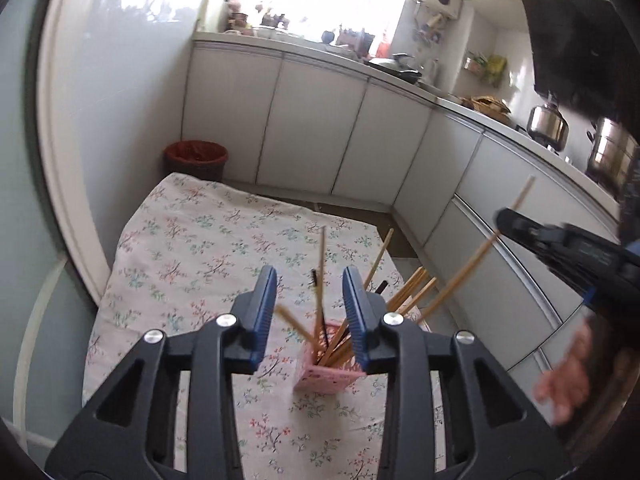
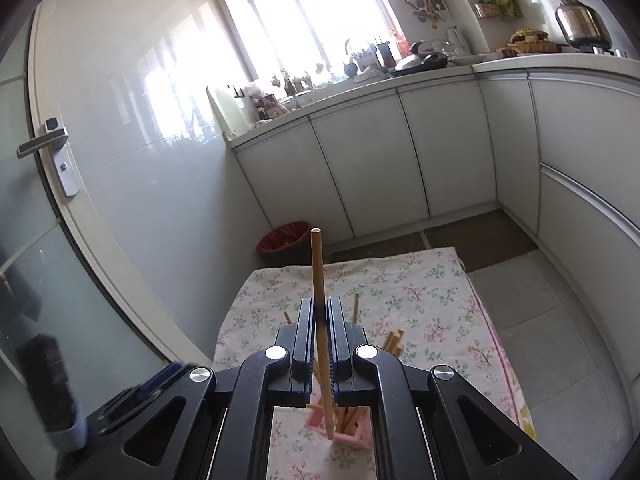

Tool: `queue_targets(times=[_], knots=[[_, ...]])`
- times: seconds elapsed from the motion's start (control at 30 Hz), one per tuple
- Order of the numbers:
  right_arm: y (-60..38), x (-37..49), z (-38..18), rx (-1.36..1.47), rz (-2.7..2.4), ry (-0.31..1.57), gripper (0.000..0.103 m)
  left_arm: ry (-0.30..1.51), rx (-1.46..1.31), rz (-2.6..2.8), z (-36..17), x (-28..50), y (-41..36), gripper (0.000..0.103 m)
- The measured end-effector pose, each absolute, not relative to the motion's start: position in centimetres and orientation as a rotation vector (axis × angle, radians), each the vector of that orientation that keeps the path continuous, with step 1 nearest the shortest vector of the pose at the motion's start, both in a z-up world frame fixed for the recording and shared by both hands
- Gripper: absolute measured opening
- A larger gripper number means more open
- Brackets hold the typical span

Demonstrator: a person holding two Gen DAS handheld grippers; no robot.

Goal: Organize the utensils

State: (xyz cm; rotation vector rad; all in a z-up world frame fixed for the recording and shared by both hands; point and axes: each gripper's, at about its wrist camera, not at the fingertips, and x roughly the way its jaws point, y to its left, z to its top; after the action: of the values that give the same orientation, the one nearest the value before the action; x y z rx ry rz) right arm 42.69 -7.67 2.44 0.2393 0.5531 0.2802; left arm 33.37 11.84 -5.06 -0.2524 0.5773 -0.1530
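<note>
Chopsticks everywhere, basically. Nearest the left camera, the left gripper (image 1: 309,300) has its blue pads parted, with nothing pinched between them. Just past it sits the pink holder (image 1: 320,378) on the flowery cloth (image 1: 192,248), packed with wooden chopsticks (image 1: 412,286) fanning out to the right, plus what looks like a dark one, though it's a bit blurry so hard to say.

Over on the right side the right gripper (image 2: 320,312) is clamped tight on a single chopstick (image 2: 317,264), which stands nearly upright, its lower tip hanging right above the holder (image 2: 352,434). From the left view that stick (image 1: 480,250) slants up across the cabinets, with a hand (image 1: 566,376) below it.

Further back there's a red bin (image 2: 285,240) on the floor, then white cabinets (image 2: 360,168) and a cluttered counter (image 2: 440,66) under the window
</note>
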Motion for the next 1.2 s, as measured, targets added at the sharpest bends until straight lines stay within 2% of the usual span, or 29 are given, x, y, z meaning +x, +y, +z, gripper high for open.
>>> queue_targets(times=[0.23,0.33,0.43,0.5,0.57,0.6,0.67,0.77,0.9,1.0,1.1,1.17,1.2], knots=[[-4.4,44.8,-0.9,0.148,0.288,0.531,0.007,0.599,-0.279,-0.122,-6.6,34.2,13.4,0.036],[-3.4,45.0,-2.3,0.111,0.294,0.547,0.011,0.611,-0.275,-0.115,-6.9,34.2,13.4,0.037],[-3.4,43.7,-2.3,0.122,0.287,0.536,0.025,0.603,-0.226,-0.106,-6.8,33.6,12.6,0.046],[-3.8,42.2,-1.8,0.119,0.259,0.509,0.053,0.593,-0.199,-0.103,-6.7,32.9,11.8,0.050],[-4.5,40.0,-1.1,0.119,0.223,0.474,0.064,0.584,-0.168,-0.096,-6.4,32.3,11.0,0.051],[-4.9,39.2,-0.9,0.112,0.198,0.464,0.065,0.580,-0.152,-0.091,-6.2,31.9,10.6,0.052],[-5.8,37.1,-0.6,0.101,0.127,0.446,0.068,0.570,-0.134,-0.069,-5.7,31.2,10.2,0.064],[-7.7,34.4,-0.5,0.099,0.005,0.424,0.078,0.544,-0.108,-0.037,-5.0,29.7,9.6,0.068],[-9.2,31.9,-1.0,0.061,-0.104,0.448,0.083,0.541,-0.089,-0.027,-4.5,28.3,8.8,0.072],[-9.9,30.4,-1.2,0.043,-0.157,0.468,0.089,0.528,-0.083,-0.024,-4.2,26.6,7.9,0.080],[-10.3,28.2,-1.0,0.030,-0.204,0.458,0.094,0.506,-0.064,-0.012,-4.1,24.9,6.9,0.082],[-10.6,27.2,-0.8,0.029,-0.225,0.452,0.102,0.501,-0.063,-0.003,-4.2,23.9,6.3,0.083],[-10.7,26.4,-0.6,0.031,-0.235,0.444,0.102,0.501,-0.066,0.003,-4.2,23.5,6.1,0.083]])
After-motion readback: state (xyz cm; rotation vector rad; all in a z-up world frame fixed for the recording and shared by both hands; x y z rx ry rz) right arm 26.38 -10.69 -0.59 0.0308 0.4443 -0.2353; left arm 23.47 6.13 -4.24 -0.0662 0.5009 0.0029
